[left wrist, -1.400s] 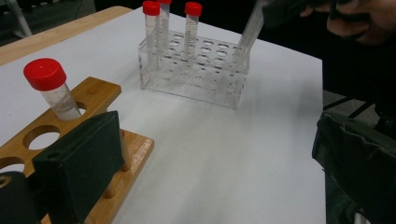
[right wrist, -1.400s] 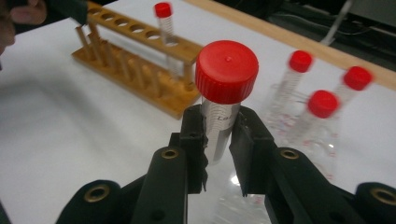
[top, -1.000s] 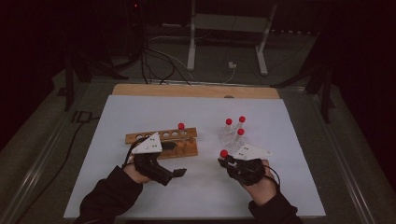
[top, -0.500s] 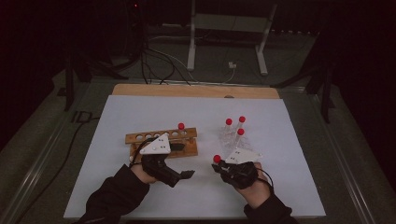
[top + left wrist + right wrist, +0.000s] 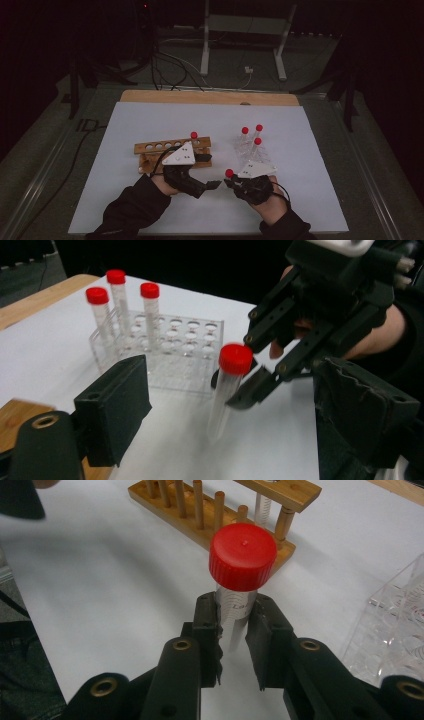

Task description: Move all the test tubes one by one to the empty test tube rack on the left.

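Since the earlier frames: left hand-held gripper (image 5: pixel 216 184) shifted from beside the light wooden peg-and-hole tube rack (image 5: pixel 172 152) toward the right hand-held gripper (image 5: pixel 231 181); its jaws have just been closing, still parted, nothing pressed between them. Its two black pads (image 5: pixel 112 407) stand either side of the clear plastic test tube with red screw cap (image 5: pixel 227 385), short of contact.

Right hand-held gripper: clamped narrow on that tube just below the cap (image 5: pixel 243 556), tube upright above the white counter (image 5: pixel 150 120).

Beyond the right hand-held gripper: clear acrylic tube rack (image 5: pixel 248 148) holding three more red-capped tubes (image 5: pixel 257 141).

Beyond the left hand-held gripper: wooden rack, one red-capped tube (image 5: pixel 194 135) standing at its end nearest the acrylic rack.
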Tool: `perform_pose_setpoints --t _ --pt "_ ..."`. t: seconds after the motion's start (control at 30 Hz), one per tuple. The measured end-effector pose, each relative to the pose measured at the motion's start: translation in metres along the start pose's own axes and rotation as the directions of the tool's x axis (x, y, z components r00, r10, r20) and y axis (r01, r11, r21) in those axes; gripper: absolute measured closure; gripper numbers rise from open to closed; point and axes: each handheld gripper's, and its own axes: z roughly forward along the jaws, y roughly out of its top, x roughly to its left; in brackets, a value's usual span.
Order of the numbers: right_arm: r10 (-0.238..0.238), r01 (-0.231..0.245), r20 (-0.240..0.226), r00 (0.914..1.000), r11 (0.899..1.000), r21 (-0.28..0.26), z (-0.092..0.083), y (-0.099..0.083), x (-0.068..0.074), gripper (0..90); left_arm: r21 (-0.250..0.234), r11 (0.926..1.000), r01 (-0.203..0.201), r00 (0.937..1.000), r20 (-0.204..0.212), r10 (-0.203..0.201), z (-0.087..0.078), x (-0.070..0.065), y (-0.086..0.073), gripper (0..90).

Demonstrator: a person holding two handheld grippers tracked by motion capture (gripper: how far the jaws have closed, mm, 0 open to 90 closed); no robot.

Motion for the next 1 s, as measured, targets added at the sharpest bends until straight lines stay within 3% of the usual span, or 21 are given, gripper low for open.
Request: perform_pose_setpoints --t 0.2,0.6,1.0 --pt "0.001 -0.001 -0.005 1.0 1.0 0.0 -0.001 0.0 0.001 74.7 0.017 0.9996 -0.02 0.9998 -0.003 0.02 0.012 -0.004 0.003 21.5" --pt "-0.005 0.005 -0.016 0.9999 1.0 0.001 -0.001 0.0 0.002 74.6 0.034 0.9978 -0.058 0.9981 -0.021 0.058 0.025 -0.006 0.0 50.4" --pt "-0.006 0.006 -0.022 0.9997 1.0 0.001 -0.002 0.001 0.003 74.6 0.054 0.9951 -0.083 0.9964 -0.009 0.084 0.035 -0.009 -0.001 68.2"
